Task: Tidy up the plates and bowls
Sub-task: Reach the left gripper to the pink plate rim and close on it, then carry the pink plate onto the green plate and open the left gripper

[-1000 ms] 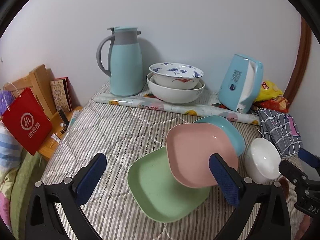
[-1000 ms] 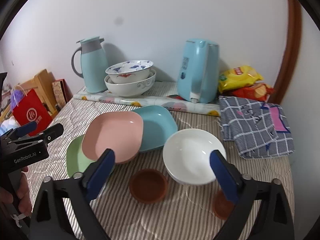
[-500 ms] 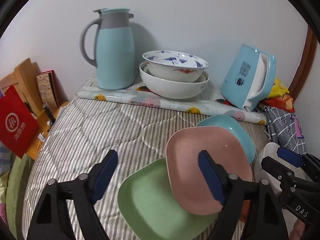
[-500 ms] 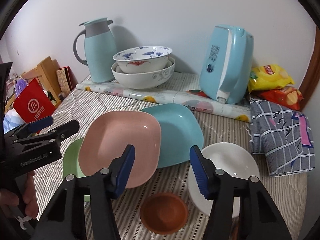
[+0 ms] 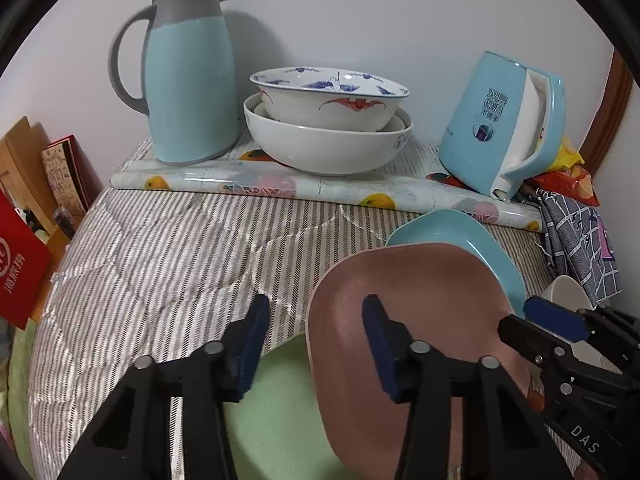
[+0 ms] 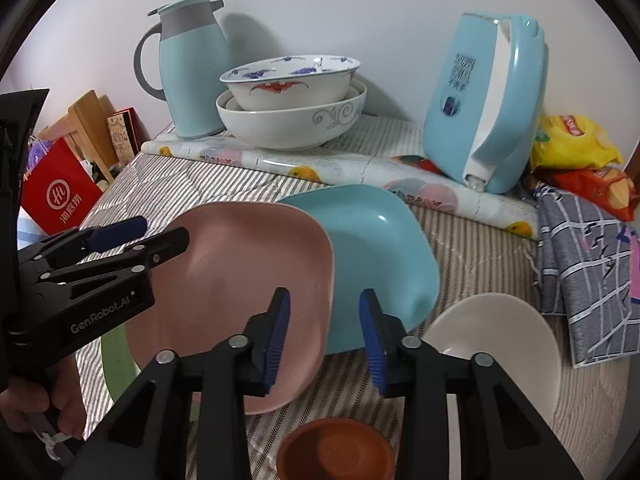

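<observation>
A pink square plate lies tilted on a green plate and against a blue plate. My left gripper is open, its jaws astride the pink plate's left edge; it also shows in the right wrist view. My right gripper is open, its jaws astride the pink plate's right edge where it overlaps the blue plate. A white bowl and a small brown dish sit to the right and in front. Two nested bowls stand at the back.
A blue thermos jug and a blue kettle stand by the back wall behind a rolled patterned sheet. A checked cloth and snack bags lie right. A red bag hangs left.
Both grippers have moved forward and down toward the plates and their jaws have narrowed. The plates and bowls have not moved.
</observation>
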Motion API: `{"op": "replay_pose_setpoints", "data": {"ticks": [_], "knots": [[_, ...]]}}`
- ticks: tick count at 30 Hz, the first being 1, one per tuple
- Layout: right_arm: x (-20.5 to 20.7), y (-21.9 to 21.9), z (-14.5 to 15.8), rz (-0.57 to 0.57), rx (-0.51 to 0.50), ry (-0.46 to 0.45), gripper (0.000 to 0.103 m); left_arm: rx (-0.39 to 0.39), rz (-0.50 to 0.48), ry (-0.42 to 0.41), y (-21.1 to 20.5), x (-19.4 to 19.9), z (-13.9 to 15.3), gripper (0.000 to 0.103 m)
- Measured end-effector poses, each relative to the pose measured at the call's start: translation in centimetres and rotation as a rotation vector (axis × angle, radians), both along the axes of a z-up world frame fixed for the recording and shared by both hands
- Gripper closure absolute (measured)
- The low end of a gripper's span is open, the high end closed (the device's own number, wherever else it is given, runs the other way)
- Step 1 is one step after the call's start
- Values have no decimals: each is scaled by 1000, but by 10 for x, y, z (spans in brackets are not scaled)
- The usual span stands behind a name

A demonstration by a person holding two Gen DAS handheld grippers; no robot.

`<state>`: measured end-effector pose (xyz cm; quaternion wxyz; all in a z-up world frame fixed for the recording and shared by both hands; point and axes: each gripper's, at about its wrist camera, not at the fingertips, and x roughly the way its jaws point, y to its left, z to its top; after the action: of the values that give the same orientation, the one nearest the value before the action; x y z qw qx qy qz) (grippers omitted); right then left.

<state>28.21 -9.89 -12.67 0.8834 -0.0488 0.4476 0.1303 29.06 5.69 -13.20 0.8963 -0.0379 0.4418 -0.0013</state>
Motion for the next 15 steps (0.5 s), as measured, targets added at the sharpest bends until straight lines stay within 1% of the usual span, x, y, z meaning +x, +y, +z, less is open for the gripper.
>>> {"op": "replay_pose_setpoints", "data": {"ticks": [2,4,5,7,8,10,12,15], "knots": [[3,1,-3,3,1,8,75,6,-10,12,-2,3,-5,75],[6,2,-6,-6,-19,4,76,5,-18,14,-3,4,-8,80],[7,2,-8,-7,-22,3,80,7,-23,16,-3,4,-9,84],[9,2,-11,-3,-16,13,86,18,-31,18,-5,5,-10,87],[9,2,-12,-3,-12,16,87,22,-33,17,-5,5,-11,90],[10,2,-15,-2,-15,14,89,33,-36,13,-5,5,-11,92],[10,2,-17,-16,-27,7,94,31,-34,13,-4,4,-11,92],[11,0,-17,-21,-12,3,97,34,-31,12,-2,3,-10,93]]}}
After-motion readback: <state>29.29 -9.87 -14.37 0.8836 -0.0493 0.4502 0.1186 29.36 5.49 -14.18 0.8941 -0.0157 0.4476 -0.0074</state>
